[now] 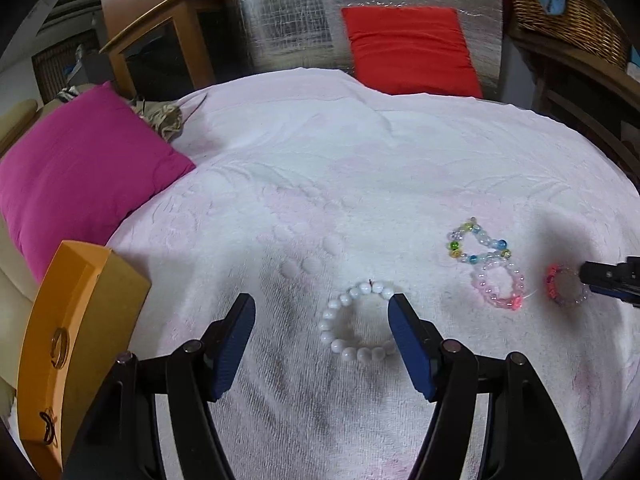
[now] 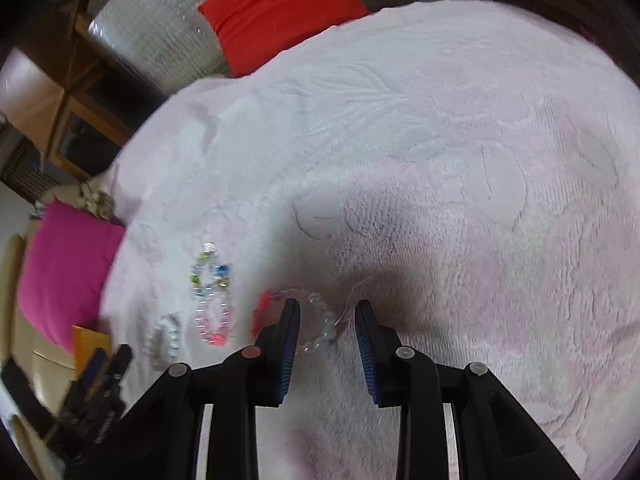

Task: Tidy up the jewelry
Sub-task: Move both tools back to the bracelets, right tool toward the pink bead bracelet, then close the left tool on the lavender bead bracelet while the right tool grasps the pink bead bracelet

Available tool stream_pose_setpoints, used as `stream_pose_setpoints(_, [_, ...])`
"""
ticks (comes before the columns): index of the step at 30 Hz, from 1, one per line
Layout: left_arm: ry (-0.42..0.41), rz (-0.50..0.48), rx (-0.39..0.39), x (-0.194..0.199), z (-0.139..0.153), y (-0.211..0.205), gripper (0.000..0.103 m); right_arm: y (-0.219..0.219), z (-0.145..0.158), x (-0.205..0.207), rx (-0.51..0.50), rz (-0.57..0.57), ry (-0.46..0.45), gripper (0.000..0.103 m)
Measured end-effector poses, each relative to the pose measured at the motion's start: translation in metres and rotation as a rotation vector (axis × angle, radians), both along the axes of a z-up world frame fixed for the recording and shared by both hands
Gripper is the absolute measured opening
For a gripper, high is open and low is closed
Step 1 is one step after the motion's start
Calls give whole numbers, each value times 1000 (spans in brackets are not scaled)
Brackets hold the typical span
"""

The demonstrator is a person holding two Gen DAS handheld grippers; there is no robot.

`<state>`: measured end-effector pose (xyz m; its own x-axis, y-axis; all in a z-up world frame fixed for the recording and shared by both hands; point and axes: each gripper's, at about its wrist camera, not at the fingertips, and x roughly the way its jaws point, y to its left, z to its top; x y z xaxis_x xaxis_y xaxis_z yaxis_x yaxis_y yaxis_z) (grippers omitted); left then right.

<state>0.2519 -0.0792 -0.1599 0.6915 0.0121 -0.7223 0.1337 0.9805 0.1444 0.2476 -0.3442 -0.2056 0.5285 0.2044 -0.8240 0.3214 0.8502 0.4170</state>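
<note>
Pale pink towelling with a raised leaf pattern covers the bed [image 1: 320, 184], and no lettering can be read anywhere. Far beyond the left gripper [image 1: 321, 315] lies a red cushion [image 1: 408, 50]; a magenta cushion [image 1: 76, 176] sits to its left, with an orange box [image 1: 76, 320] just beside its left finger. That gripper's jaws stand wide apart, the white bead bracelet [image 1: 352, 322] lying on the bed between them, its right side touching the right pad. To its right lie a multicoloured bead bracelet [image 1: 478, 242] and a pink bead bracelet [image 1: 500, 284], touching. The right gripper [image 2: 327, 318] is partly apart, unclamped, over a red-and-clear bracelet [image 2: 316, 320].
</note>
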Motion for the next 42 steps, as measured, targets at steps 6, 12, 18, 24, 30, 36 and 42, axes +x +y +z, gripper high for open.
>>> stream_pose_setpoints(6, [-3,-8,-16,0,0,1,69,34,0,5,-271,94,27,24])
stream_pose_setpoints(12, [-3,-14,-35,2,0,5,69,28,2,-5,-312,84,16,9])
stream_pose_setpoints(18, [45,-133,-147,2,-3,-16,69,-8,12,-20,-190,-18,-12,9])
stream_pose_setpoints(24, [124,-195,-247,15,-15,-42,70,-20,10,-25,-147,-35,9,9])
stream_pose_setpoints(30, [165,-213,-235,25,-30,-67,69,-31,3,-28,-95,-49,28,9])
stream_pose_setpoints(36, [183,-245,-245,32,-36,-79,62,-30,2,-30,-96,-45,34,9])
stream_pose_setpoints(42, [203,-328,-240,28,-39,-89,25,-31,1,-27,-93,-49,37,9])
